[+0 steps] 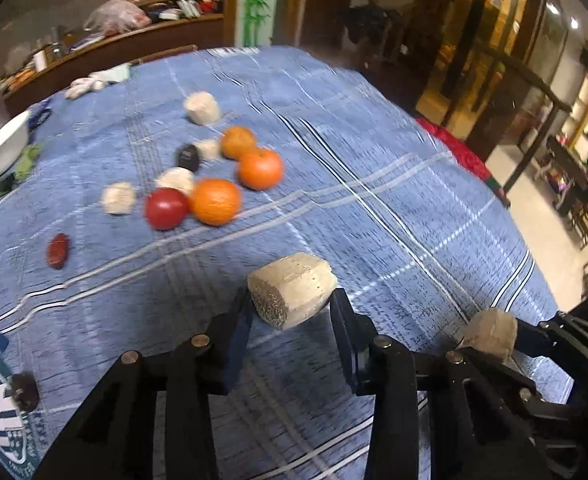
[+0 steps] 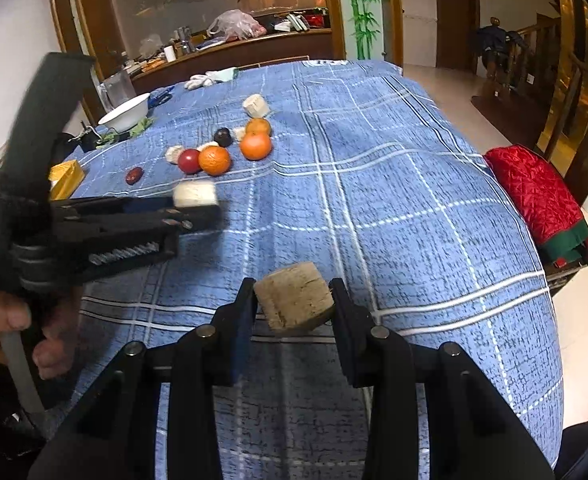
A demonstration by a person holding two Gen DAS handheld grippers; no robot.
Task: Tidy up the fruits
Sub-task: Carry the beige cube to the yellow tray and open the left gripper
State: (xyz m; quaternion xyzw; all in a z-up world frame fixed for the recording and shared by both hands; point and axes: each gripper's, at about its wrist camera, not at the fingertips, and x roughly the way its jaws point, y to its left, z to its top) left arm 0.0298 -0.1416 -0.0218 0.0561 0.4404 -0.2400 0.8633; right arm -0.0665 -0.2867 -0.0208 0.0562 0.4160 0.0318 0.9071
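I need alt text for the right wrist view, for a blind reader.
Right tongs grip a beige chunk above a blue plaid cloth. At left, a hand's tongs hold a pale chunk; oranges lie beyond.

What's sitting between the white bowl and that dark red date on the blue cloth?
In the right wrist view, a yellow box lies between the white bowl and the red date, with green leaves at the bowl's foot.
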